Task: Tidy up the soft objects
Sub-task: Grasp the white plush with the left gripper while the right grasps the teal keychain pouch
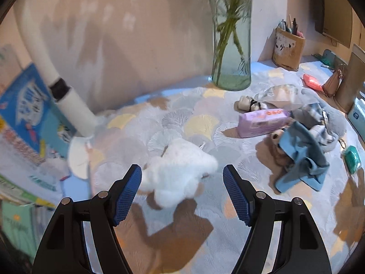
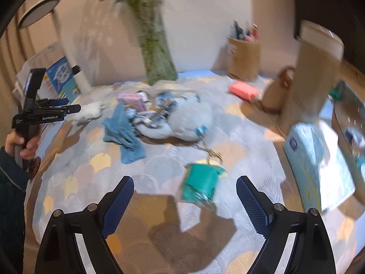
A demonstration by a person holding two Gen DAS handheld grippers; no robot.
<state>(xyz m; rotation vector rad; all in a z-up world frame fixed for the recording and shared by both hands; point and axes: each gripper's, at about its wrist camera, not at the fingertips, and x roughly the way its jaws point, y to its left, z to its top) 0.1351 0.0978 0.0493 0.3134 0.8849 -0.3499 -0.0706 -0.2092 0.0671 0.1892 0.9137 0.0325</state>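
Note:
A white fluffy toy lies on the patterned tablecloth, under the gap of my left gripper. The jaws are open and the blue pads stand clear of it. To the right lie a blue cloth, a purple tissue pack and a grey plush. My right gripper is open above a teal pouch on a key clip, which its pads do not touch. In the right wrist view a hand holds the left gripper at the far left, beside the white toy.
A glass vase with green stems and a pen holder stand at the back wall. Books and a white lamp post crowd the left edge. A pale blue tissue box, a cardboard box and a brown bag line the right.

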